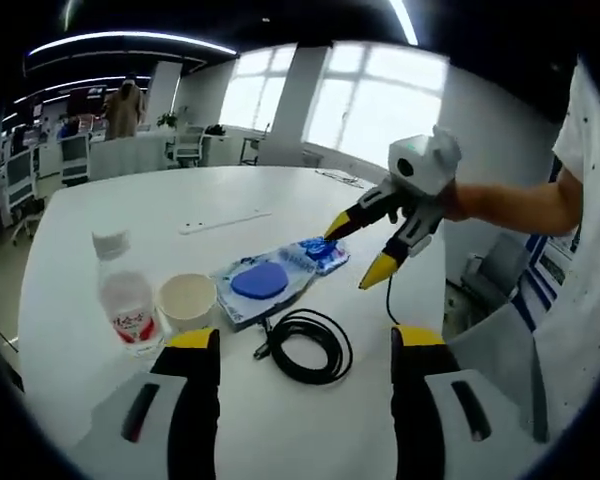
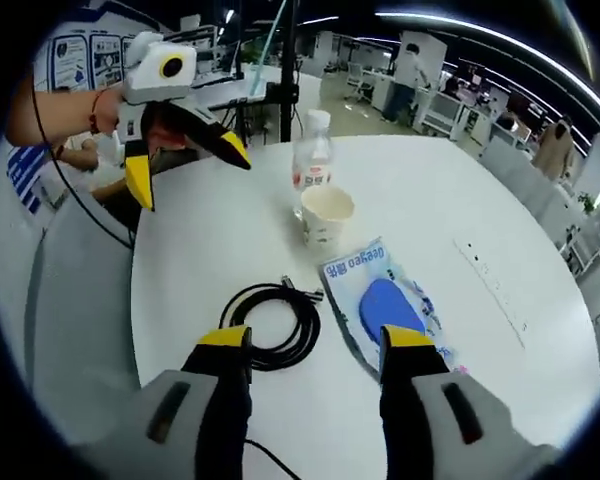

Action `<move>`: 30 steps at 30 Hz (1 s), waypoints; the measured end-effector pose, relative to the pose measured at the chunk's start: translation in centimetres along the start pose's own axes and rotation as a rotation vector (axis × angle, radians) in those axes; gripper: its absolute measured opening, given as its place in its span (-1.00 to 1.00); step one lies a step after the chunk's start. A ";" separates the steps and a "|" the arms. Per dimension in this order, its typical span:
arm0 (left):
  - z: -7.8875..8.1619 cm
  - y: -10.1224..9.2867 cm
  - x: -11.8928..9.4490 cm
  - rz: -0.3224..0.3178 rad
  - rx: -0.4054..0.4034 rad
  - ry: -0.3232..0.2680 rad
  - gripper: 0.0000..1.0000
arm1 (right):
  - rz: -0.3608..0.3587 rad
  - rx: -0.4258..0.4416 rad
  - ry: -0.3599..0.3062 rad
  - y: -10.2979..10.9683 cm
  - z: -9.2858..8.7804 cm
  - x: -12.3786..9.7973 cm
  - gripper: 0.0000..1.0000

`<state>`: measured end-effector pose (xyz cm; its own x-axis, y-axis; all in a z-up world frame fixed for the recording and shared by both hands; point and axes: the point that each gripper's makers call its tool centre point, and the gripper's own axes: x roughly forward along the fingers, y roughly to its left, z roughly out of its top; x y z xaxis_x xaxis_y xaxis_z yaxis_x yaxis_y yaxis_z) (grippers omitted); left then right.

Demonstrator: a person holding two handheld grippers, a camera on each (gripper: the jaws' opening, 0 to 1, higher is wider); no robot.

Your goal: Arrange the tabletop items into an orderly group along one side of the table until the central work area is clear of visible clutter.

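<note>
Bright open office, big windows at the far end, and a wide white bench [image 1: 130, 210] carrying a small huddle of clutter. In the left gripper view, the bottle [image 1: 125, 295] stands at the left with the cup [image 1: 187, 300] touching or just beside it, the blue packet [image 1: 275, 275] lies to their right, and the black cable [image 1: 310, 345] sits coiled nearest the camera. The right gripper [image 1: 355, 250] reaches in from the right, jaws spread, one yellow tip touching or just over the packet's far end; nothing is gripped yet. The left gripper [image 1: 305, 345] hangs back, near side, jaws wide and empty, with the cable between them in line of sight. From the right gripper view the packet [image 2: 385, 305] lies just ahead of the right jaw, the cable [image 2: 270, 325] to its left, cup [image 2: 325, 215] and bottle [image 2: 312, 150] beyond. The packet looks like the piece in hand. Best to pinch its thin edge squarely, because crinkly film slips, then slide it low toward the cup and bottle without nudging them over. The loose cable could snag, so steer clear of it.
</note>
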<state>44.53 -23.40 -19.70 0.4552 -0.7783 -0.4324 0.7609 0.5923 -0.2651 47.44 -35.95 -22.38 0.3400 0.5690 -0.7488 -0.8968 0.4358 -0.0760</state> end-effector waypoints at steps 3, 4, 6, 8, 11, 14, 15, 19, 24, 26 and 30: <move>-0.1 -0.5 1.3 -0.006 -0.005 0.006 0.40 | -0.022 0.046 0.005 -0.1 -1.2 -0.2 -0.01; -0.2 -0.6 1.6 -0.007 -0.003 0.011 0.40 | -0.027 0.057 0.002 -0.1 -1.5 -0.2 -0.01; -0.4 -0.8 2.3 -0.008 -0.001 0.022 0.39 | -0.039 0.090 0.001 -0.1 -2.0 -0.1 -0.02; -0.7 -0.6 3.0 0.000 -0.004 0.036 0.38 | -0.049 0.124 0.003 0.1 -2.5 0.0 -0.05; -1.2 -0.3 4.0 0.018 -0.007 0.060 0.35 | -0.061 0.166 -0.002 0.2 -2.9 0.4 -0.06; -1.8 -0.1 4.9 0.033 -0.021 0.078 0.31 | -0.067 0.200 0.001 0.5 -3.4 1.2 -0.07; -2.1 -0.1 5.2 0.035 -0.021 0.085 0.30 | -0.068 0.209 0.000 0.5 -3.5 1.4 -0.08; -3.5 0.3 6.4 0.061 -0.028 0.136 0.21 | -0.066 0.263 -0.010 0.8 -3.5 2.5 -0.13; -5.4 1.1 7.6 0.102 -0.045 0.203 0.11 | -0.045 0.330 -0.004 1.2 -3.9 4.5 -0.21; -5.9 1.2 8.0 0.103 -0.055 0.214 0.10 | -0.034 0.356 -0.013 1.4 -3.8 5.0 -0.25; -6.9 1.6 8.6 0.121 -0.078 0.248 0.03 | -0.036 0.357 0.009 1.4 -4.2 6.2 -0.29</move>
<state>46.47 -27.75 -29.84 0.4064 -0.6317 -0.6601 0.6656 0.6996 -0.2598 47.13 -34.73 -29.90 0.3658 0.5436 -0.7554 -0.7286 0.6723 0.1310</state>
